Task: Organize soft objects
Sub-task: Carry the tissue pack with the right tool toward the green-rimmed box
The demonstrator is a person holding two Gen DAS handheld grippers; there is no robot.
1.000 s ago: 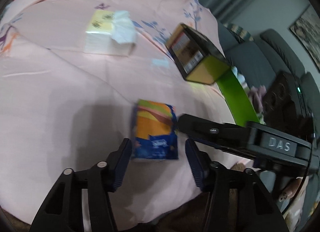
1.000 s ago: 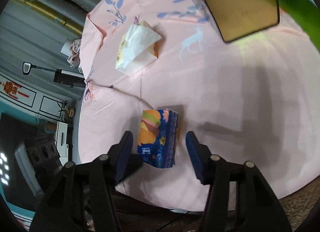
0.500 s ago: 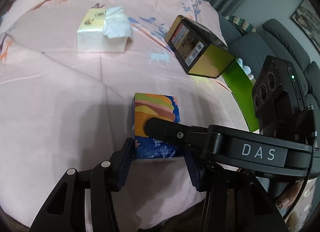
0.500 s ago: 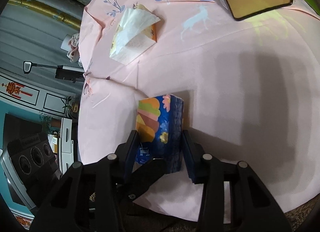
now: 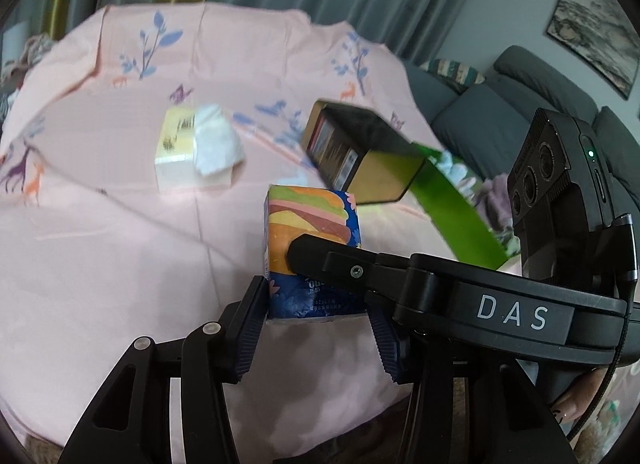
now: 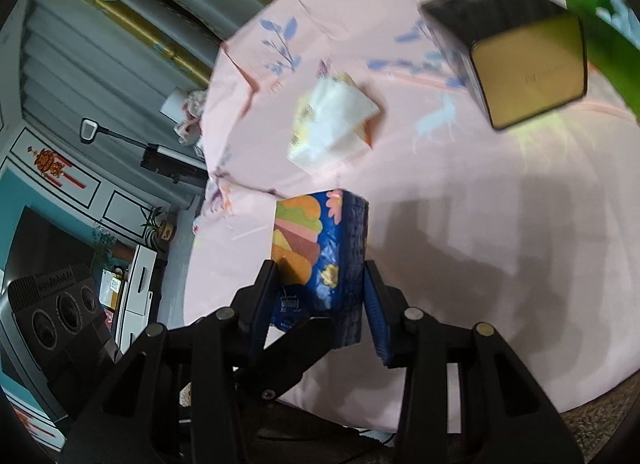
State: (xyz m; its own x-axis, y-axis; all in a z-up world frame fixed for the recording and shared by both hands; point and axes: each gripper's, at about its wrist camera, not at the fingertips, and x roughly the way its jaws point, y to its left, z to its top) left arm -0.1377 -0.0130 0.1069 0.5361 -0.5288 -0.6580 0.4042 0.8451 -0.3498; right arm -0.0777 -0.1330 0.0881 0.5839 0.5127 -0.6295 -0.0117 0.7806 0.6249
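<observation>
A blue tissue pack with a burger print (image 5: 312,248) is held between both grippers, lifted off the pink tablecloth. My left gripper (image 5: 316,316) is shut on its near end. My right gripper (image 6: 320,296) is shut on its sides; the pack also shows in the right wrist view (image 6: 320,252). The right gripper's finger crosses over the pack in the left wrist view. A yellow-white tissue pack with a tissue sticking out (image 5: 196,148) lies farther back on the cloth; it shows in the right wrist view too (image 6: 332,124).
A black and gold box (image 5: 360,152) stands on the pink cloth (image 5: 100,264) at the right, also in the right wrist view (image 6: 516,64). A green strip (image 5: 452,204) lies beside it. A grey sofa (image 5: 500,96) is beyond the table's right edge.
Both grippers closed on the burger-print pack and raised it from the cloth, tilting it more upright. The views swung up toward the curtains.
</observation>
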